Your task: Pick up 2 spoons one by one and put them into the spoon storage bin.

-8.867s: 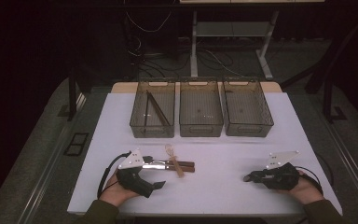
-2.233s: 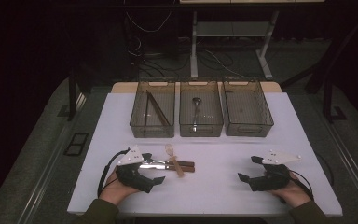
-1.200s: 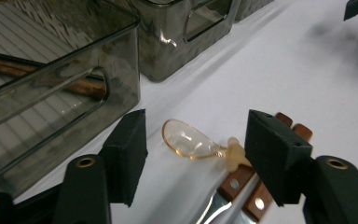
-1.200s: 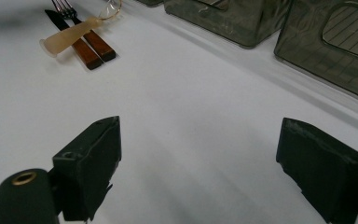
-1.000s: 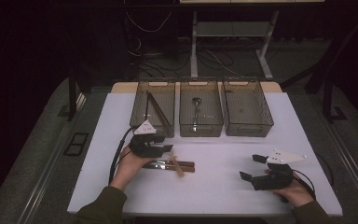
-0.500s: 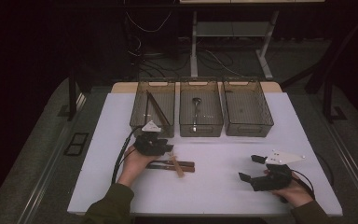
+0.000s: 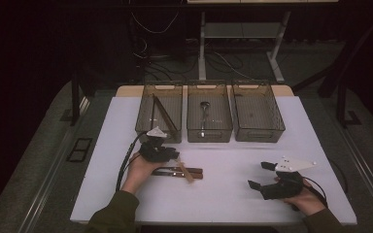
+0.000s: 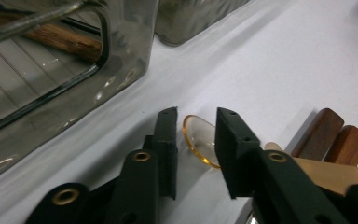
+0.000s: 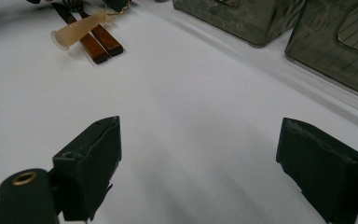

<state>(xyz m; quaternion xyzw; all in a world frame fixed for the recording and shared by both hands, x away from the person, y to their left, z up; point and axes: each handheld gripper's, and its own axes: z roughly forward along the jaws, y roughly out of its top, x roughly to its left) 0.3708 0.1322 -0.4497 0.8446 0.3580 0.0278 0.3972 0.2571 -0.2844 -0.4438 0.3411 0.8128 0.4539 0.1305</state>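
The amber spoon (image 8: 201, 140) lies on the white table (image 7: 233, 194), just in front of the left bin (image 7: 159, 112), bowl between the left gripper (image 8: 196, 140)'s jaws, which are narrowly parted; can't tell if they touch it. Its handle is mostly hidden behind a jaw. Two wooden-handled utensils (image 8: 331, 135) lie under it, ends cut off. Three bins total, middle bin (image 7: 209, 112) holding one spoon. The right gripper (image 9: 198, 158) sits wide open, holding nothing.

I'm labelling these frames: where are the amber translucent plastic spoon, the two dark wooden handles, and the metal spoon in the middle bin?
Amber translucent plastic spoon (image 8: 200, 140), left gripper view, bowl.
Two dark wooden handles (image 9: 98, 42), right gripper view, handle ends.
Metal spoon (image 7: 203, 114), high view, shaft.
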